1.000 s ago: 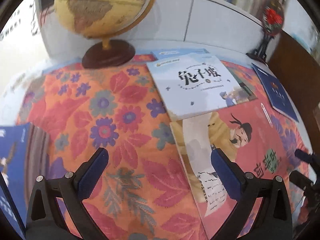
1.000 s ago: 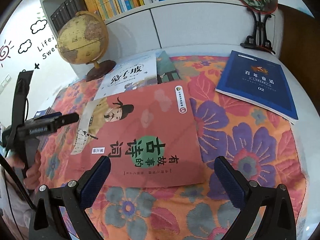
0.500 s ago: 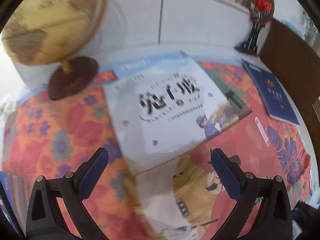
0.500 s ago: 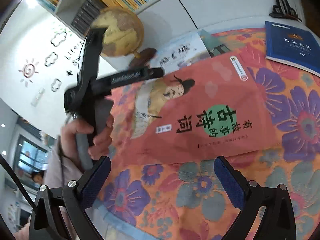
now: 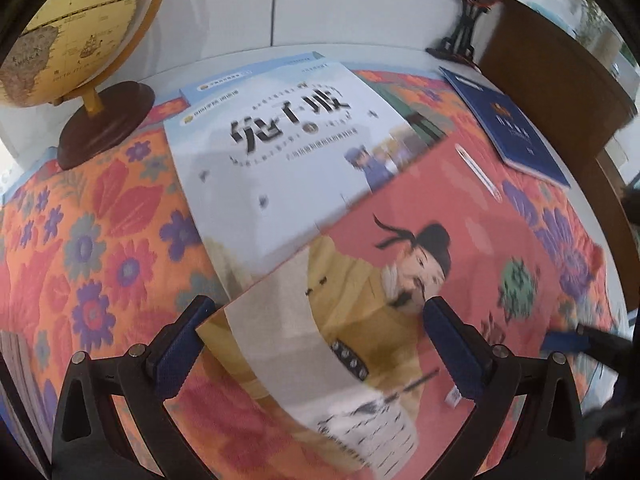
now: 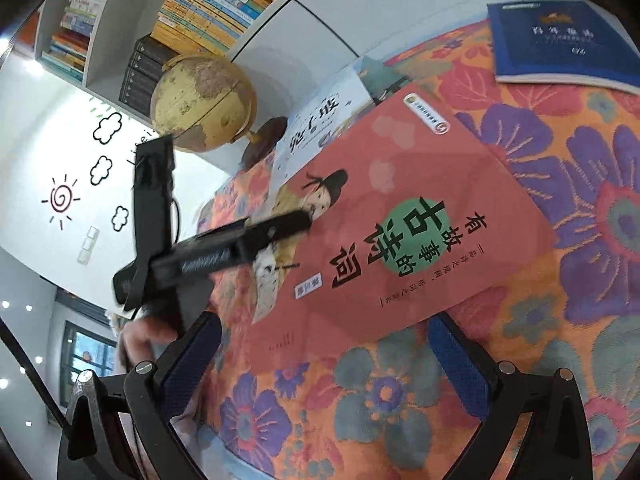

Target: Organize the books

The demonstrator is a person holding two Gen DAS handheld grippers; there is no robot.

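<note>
Table under a floral cloth (image 6: 580,200), white cabinets and shelves of books behind, a globe (image 5: 60,20) at the far left corner; three books lie flat on the cloth. The red book (image 6: 400,220) is nearest, overlapping the lower edge of the white book (image 5: 280,152); the blue book (image 6: 560,44) lies well apart, toward the far right. Left gripper (image 5: 316,344): jaws spread wide, nothing held, poised over the red book's left end and, in the right view, reaching low across its cover; contact cannot be told. Right gripper (image 6: 324,356): jaws likewise spread, empty, straddling the red book's near edge.

Risks, as judgement: a thin cover flat on soft cloth offers little lip, so a finger may pinch cloth with it; dragging the red book could shift the white book beneath.

Against the view half a second earlier: the left gripper has come down from over the white book to the red one; the right gripper has drawn closer to the near edge; the books lie unmoved.
</note>
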